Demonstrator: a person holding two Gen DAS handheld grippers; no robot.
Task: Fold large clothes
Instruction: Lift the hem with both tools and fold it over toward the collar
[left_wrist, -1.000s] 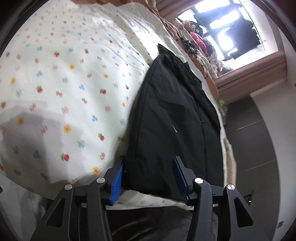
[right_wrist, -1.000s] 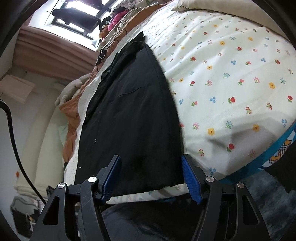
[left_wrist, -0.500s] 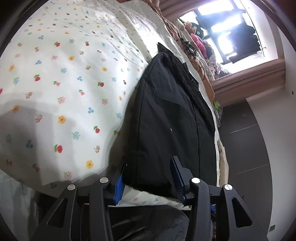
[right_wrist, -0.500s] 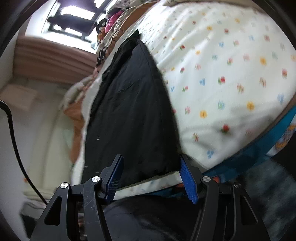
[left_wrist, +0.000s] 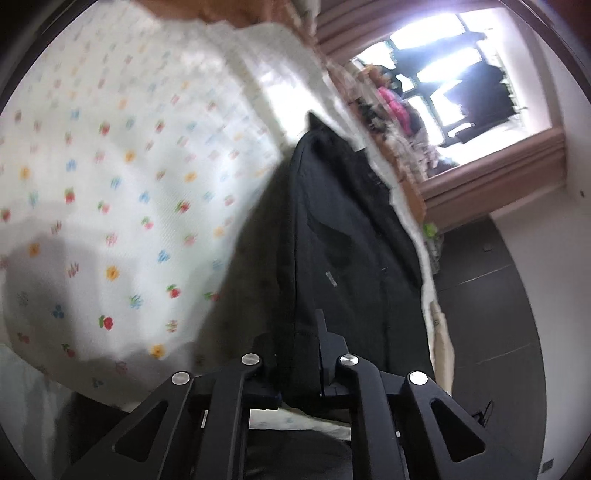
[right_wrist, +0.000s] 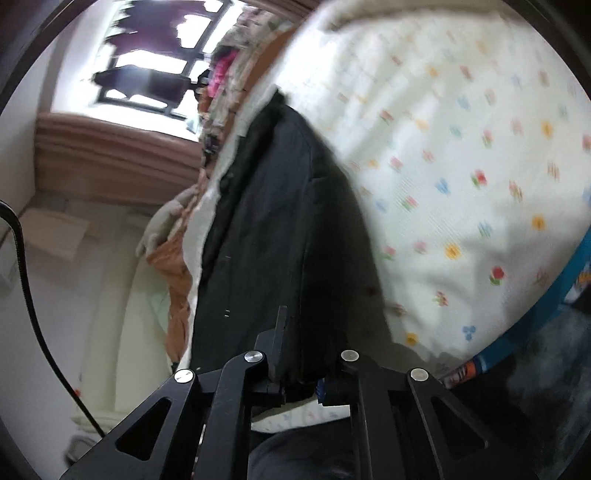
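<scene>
Motion-blurred fisheye views, glaring window (left_wrist: 454, 74) backlight

Bare flowered bedspread (left_wrist: 122, 192) beside my black coat (left_wrist: 343, 236) left room to pass; piled clothes (left_wrist: 391, 110) along the window (left_wrist: 461, 74) side blocked that edge.

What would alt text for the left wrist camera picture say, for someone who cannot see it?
Black tongs are closing on the near edge of a black coat that lies on a white bedspread with small coloured flowers. A bright window shows at the upper right; the picture is blurred.
</scene>
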